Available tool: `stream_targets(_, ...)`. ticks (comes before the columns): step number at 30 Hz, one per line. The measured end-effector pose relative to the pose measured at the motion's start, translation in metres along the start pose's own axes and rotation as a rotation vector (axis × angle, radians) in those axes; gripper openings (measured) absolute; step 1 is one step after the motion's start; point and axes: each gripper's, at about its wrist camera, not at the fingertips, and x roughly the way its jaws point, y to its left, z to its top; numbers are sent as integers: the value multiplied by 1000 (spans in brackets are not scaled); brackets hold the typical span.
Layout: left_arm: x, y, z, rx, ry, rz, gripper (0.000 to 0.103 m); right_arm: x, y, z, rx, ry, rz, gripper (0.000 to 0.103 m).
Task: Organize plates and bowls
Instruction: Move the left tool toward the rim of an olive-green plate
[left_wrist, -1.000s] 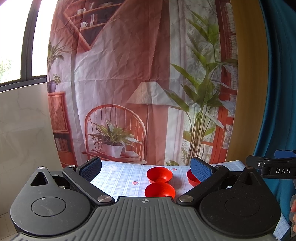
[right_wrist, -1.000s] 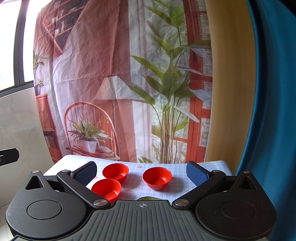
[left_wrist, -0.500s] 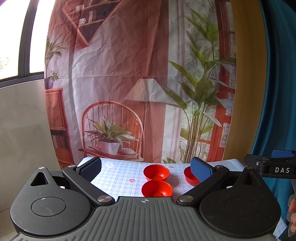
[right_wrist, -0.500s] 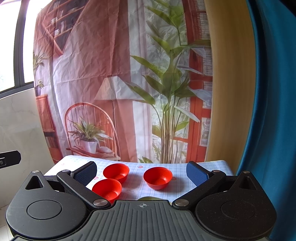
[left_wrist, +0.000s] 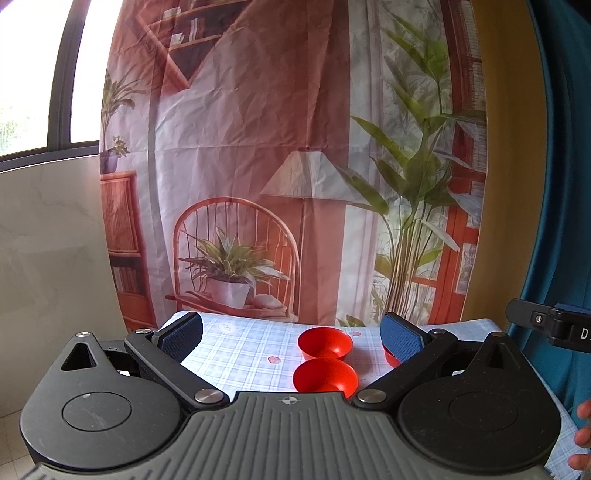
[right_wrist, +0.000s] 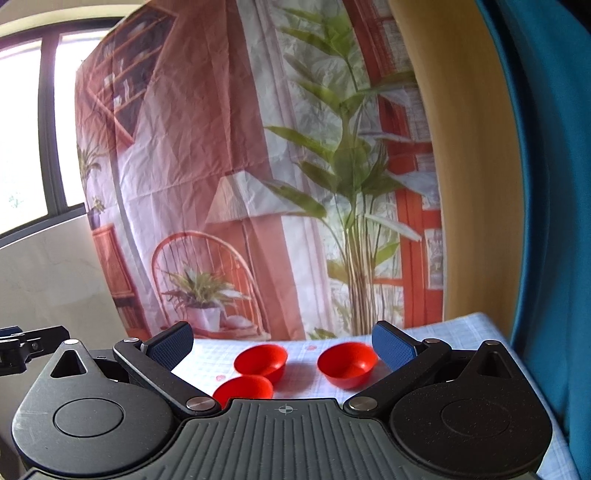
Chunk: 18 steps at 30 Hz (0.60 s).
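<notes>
Three red bowls are seen on the bench (right_wrist: 461, 332), which is covered by a checked cloth. In the right wrist view, the near-left bowl (right_wrist: 243, 390) is partly cut off by the tool body, the far-left bowl (right_wrist: 261, 361) sits just behind it, and the right bowl (right_wrist: 347, 363) stands apart, fully shown. In the left wrist view, the near-left bowl (left_wrist: 325, 376) and far-left bowl (left_wrist: 325, 343) are seen, but the right bowl (left_wrist: 388, 357) is mostly hidden behind a blue finger pad. The left tool (left_wrist: 291, 334) is spread wide and empty; the right tool (right_wrist: 282, 341) likewise. Fingertips of a hand (left_wrist: 581, 435) are cut off at the left view's right edge. The right view is slightly blurred.
</notes>
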Motion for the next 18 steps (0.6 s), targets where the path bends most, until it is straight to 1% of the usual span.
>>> stream_targets(4,12,-2,-11,-13,7,-10,103,4,0,-16,-68,-51,-48,103)
stream_targets(9,23,-7,-25,-11,-21,-18,103,15,-5,-38,-72,-45,-74,103)
stream_targets(10,25,-8,-27,-6,-16,-19,103,17,-6,-42,-65,-37,-78,103)
stream_targets(14,36,-8,-38,-5,9,-27,103,27,-14,-60,-25,15,-32,103)
stream_targets(16,40,-6,-44,-13,14,-38,103,32,-17,-69,-10,39,-22,103)
stream_targets(18,48,-2,-50,-30,35,-56,103,37,-19,-77,0,75,-9,103)
